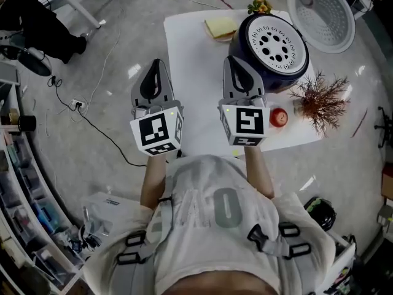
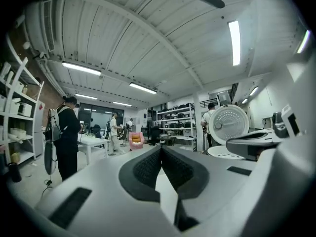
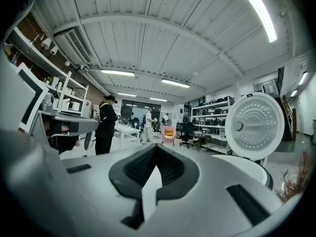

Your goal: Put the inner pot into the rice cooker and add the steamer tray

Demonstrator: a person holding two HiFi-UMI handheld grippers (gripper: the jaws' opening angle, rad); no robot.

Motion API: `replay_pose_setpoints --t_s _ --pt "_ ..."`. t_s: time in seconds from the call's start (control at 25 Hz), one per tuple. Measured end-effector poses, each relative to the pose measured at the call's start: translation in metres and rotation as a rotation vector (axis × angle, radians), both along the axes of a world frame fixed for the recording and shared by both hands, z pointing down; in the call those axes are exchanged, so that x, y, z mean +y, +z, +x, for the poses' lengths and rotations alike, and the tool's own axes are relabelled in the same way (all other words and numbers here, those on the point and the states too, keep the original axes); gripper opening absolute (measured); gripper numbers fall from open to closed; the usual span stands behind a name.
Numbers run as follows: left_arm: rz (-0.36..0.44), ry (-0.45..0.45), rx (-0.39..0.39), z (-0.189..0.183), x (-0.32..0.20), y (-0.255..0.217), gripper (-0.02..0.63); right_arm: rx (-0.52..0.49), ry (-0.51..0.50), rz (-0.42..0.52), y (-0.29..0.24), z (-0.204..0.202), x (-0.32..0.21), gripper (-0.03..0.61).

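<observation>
L gripper: both dark ribbed pads pressed together, fully closed, nothing between them. It's held level, off the left edge of the white rectangular table, over grey floor.

R gripper: also fully closed, pads meeting, holding nothing. It's over the table, just beside the near-left side of the dark round rice cooker, apparently not touching it.

White round perforated steamer tray sits in the cooker's mouth, flat, filling the opening. The inner pot can't be made out under it. The cooker's white round lid stands open at the far-right side, its dotted inner face showing.

On the table too: a yellow sponge-like pad at the far edge, left of the cooker; a small red round fruit near the front-right, just right of the R gripper's marker cube; and a reddish-brown dry twig bunch next to it.

Bkgd in both gripper views: a person in dark clothes standing near shelving, w/ others further back.
</observation>
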State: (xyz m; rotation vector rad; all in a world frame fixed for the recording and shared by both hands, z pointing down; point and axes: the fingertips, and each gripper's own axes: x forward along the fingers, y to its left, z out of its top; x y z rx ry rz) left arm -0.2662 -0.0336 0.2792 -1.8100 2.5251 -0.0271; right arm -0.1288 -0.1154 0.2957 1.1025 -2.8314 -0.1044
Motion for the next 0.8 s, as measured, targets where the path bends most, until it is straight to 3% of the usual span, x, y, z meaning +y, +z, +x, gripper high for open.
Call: replay_pose_setpoints --t_s 0.8 --pt "-0.025 0.038 -0.001 0.013 -0.011 0.009 0.021 -0.021 0.001 -0.055 0.010 0.012 -0.002 0.009"
